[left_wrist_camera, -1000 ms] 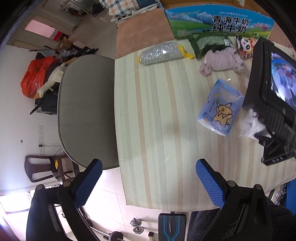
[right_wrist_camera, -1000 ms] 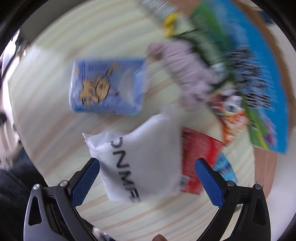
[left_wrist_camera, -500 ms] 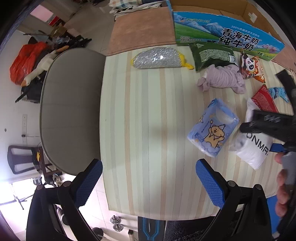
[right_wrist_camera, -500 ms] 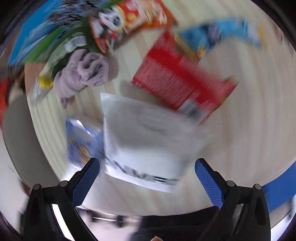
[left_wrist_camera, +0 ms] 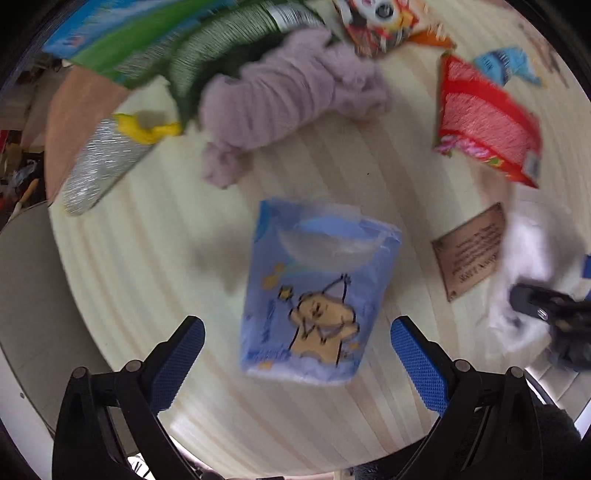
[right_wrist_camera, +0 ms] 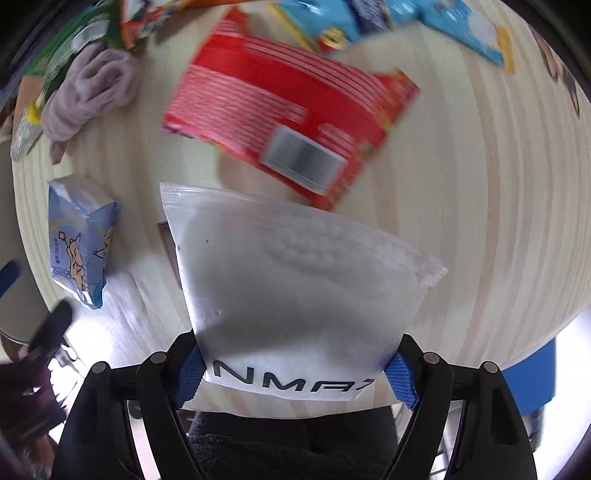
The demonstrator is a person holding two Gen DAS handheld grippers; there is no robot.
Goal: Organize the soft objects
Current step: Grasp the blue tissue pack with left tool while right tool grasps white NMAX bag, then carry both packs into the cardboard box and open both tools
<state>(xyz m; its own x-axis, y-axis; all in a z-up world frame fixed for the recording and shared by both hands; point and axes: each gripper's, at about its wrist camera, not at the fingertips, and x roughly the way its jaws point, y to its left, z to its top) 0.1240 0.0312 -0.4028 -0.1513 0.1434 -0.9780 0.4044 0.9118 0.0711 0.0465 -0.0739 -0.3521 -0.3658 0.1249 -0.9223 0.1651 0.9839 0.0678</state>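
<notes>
A blue tissue pack point(left_wrist_camera: 317, 280) with a cartoon bear lies on the striped table point(left_wrist_camera: 147, 258). My left gripper point(left_wrist_camera: 297, 354) hangs open just above it, pointing down, one blue pad on each side of its near end and neither touching. In the right wrist view my right gripper point(right_wrist_camera: 295, 369) is closing on a white zip bag point(right_wrist_camera: 295, 280) with black lettering, and both pads press on its lower edges. The same white bag point(left_wrist_camera: 535, 240) shows at the right edge of the left wrist view. A crumpled purple cloth point(left_wrist_camera: 288, 96) lies farther back.
A red snack packet point(left_wrist_camera: 487, 129), a brown card point(left_wrist_camera: 471, 251), a silver pouch point(left_wrist_camera: 99, 166), a green bag point(left_wrist_camera: 221, 55) and a printed carton point(left_wrist_camera: 122, 37) crowd the far side. Blue snack packets point(right_wrist_camera: 406, 18) lie beyond the red one. A grey chair point(left_wrist_camera: 29, 295) stands at the table's left edge.
My left gripper has dropped and swung over the blue tissue pack, which now fills its view. The right gripper's pads have come in against the white bag.
</notes>
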